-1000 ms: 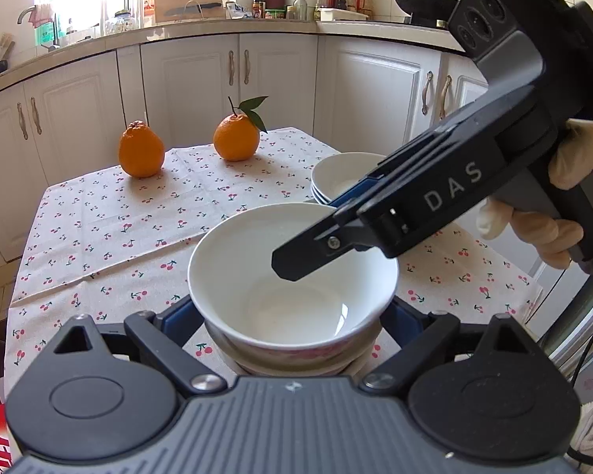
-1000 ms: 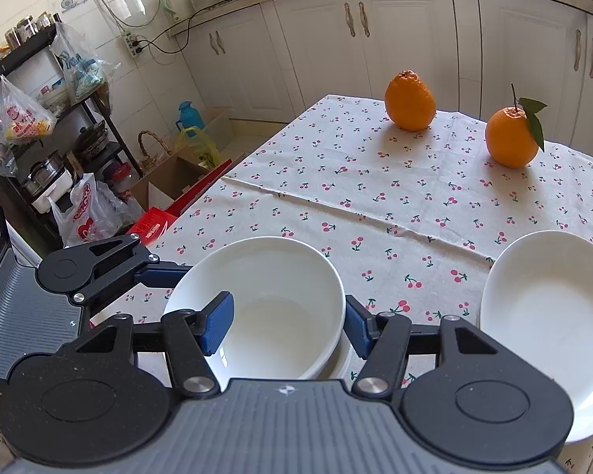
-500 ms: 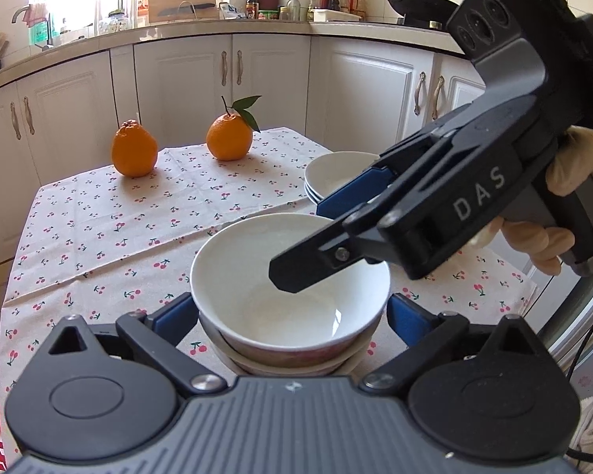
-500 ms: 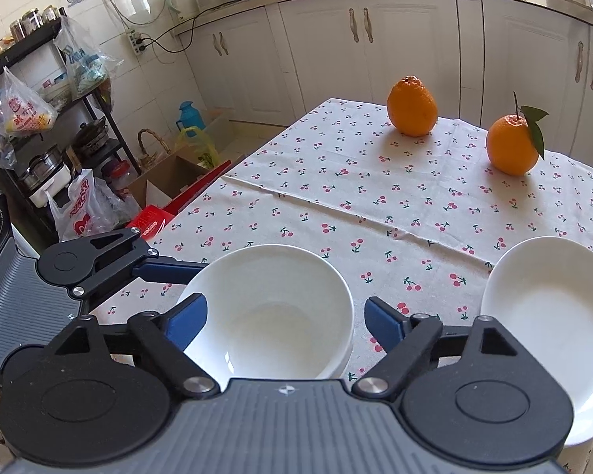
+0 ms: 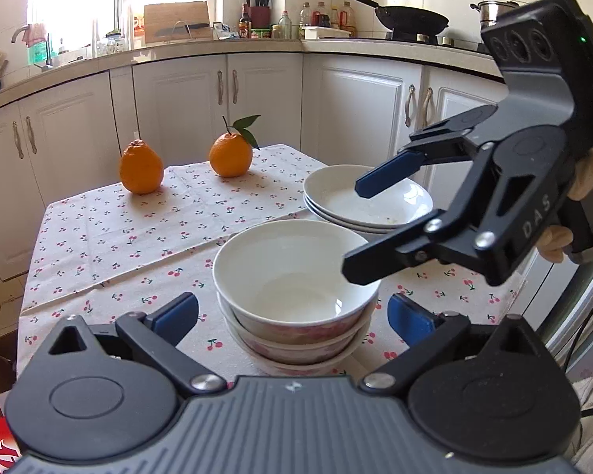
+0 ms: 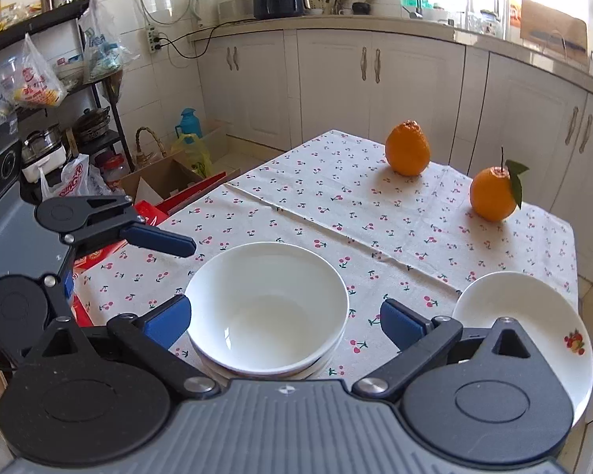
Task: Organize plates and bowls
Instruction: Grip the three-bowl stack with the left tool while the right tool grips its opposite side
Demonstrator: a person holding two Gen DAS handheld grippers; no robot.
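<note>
A stack of white bowls (image 5: 292, 288) with red-patterned sides stands near the table's front edge; it also shows in the right wrist view (image 6: 267, 308). A stack of white plates (image 5: 365, 201) sits behind and to the right of it, and in the right wrist view (image 6: 522, 316) too. My left gripper (image 5: 292, 316) is open, its fingers either side of the bowl stack, not touching. My right gripper (image 6: 284, 320) is open and empty, raised just above and beside the bowls.
Two oranges (image 5: 140, 172) (image 5: 231, 156) sit at the far side of the cherry-print tablecloth (image 5: 110, 237). White cabinets (image 5: 257, 98) stand behind. A red box (image 6: 150, 213), cardboard box and shelf with bags lie off the table's side.
Both grippers opened wide and pulled back and up from the top bowl, which stays on the stack. The right gripper lifted clear of the bowl's inside.
</note>
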